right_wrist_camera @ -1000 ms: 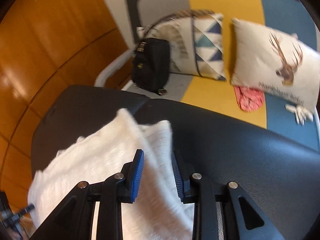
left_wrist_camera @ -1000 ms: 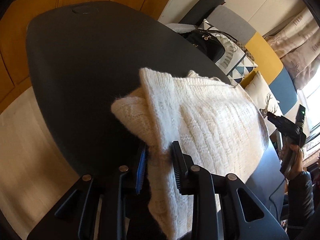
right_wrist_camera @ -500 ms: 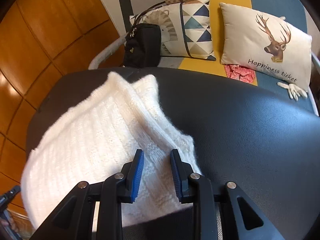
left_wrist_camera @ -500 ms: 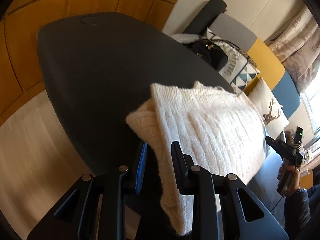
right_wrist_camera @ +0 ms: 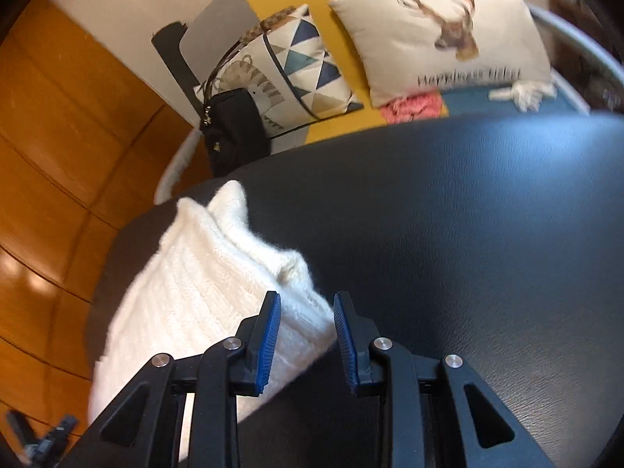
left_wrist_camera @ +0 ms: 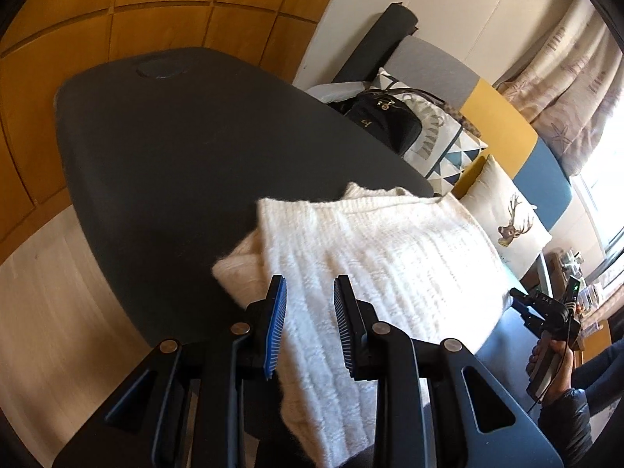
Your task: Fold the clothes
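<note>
A white knitted sweater (left_wrist_camera: 390, 257) lies in a folded bundle across the dark table (left_wrist_camera: 175, 163), one end hanging over the near edge. My left gripper (left_wrist_camera: 308, 323) is shut on that near end, knit filling the gap between the blue pads. In the right wrist view the sweater (right_wrist_camera: 195, 292) stretches away to the left. My right gripper (right_wrist_camera: 306, 331) has the sweater's other end between its pads, which touch the knit, and its jaws are opening slightly. In the left wrist view a hand holds the right gripper (left_wrist_camera: 546, 312) at the far right.
A bench behind the table (right_wrist_camera: 468, 253) carries a black bag (right_wrist_camera: 234, 132), a triangle-pattern cushion (right_wrist_camera: 304, 66), a deer cushion (right_wrist_camera: 440, 31) and a pink cloth (right_wrist_camera: 409, 105). Orange wood panels (left_wrist_camera: 117, 7) line the wall and curtains (left_wrist_camera: 565, 78) hang at the right. The left gripper's tip (right_wrist_camera: 39, 440) shows bottom left.
My right gripper has rolled and swept sideways and down with its end of the sweater, which now sits lower and further left in its view. My left gripper has risen slightly, still gripping.
</note>
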The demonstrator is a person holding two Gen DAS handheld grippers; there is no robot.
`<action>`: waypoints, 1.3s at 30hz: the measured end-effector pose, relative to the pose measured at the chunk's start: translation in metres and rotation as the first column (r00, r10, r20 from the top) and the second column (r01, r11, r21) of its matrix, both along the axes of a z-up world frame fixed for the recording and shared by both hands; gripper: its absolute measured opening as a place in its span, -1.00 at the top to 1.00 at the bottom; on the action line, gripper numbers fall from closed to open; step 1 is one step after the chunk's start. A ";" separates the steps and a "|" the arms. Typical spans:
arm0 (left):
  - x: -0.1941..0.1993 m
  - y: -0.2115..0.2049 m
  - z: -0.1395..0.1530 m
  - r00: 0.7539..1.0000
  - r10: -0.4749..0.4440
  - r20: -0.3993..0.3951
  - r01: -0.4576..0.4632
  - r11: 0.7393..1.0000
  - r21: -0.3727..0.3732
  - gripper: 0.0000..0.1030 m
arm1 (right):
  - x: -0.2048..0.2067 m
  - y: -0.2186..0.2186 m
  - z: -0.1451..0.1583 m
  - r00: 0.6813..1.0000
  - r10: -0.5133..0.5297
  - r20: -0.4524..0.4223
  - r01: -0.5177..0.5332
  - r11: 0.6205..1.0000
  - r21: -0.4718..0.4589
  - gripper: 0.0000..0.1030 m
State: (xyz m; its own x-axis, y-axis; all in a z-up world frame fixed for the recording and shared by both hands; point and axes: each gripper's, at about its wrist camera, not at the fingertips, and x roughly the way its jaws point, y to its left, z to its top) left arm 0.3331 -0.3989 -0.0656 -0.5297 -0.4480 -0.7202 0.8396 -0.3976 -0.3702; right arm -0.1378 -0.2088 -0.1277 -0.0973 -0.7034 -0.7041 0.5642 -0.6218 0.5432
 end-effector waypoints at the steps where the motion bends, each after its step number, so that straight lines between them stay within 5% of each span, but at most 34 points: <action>1: -0.002 0.000 0.000 1.000 -0.005 -0.002 0.005 1.000 0.002 0.47 | -0.001 0.002 -0.001 1.000 0.001 0.008 -0.001 1.000 -0.005 0.46; 11: -0.017 0.009 0.005 0.999 -0.046 0.002 0.046 0.999 -0.016 0.47 | -0.008 -0.004 -0.013 0.994 -0.006 0.110 0.012 0.998 -0.054 0.38; 35: -0.054 0.015 0.005 0.986 -0.157 -0.054 0.157 0.988 0.002 0.47 | -0.001 0.006 -0.022 0.995 -0.003 0.099 0.010 0.997 -0.074 0.26; 39: -0.059 0.018 0.000 0.983 -0.175 -0.056 0.176 0.984 0.014 0.47 | 0.015 -0.008 -0.010 0.999 0.029 -0.037 -0.029 1.000 -0.003 0.69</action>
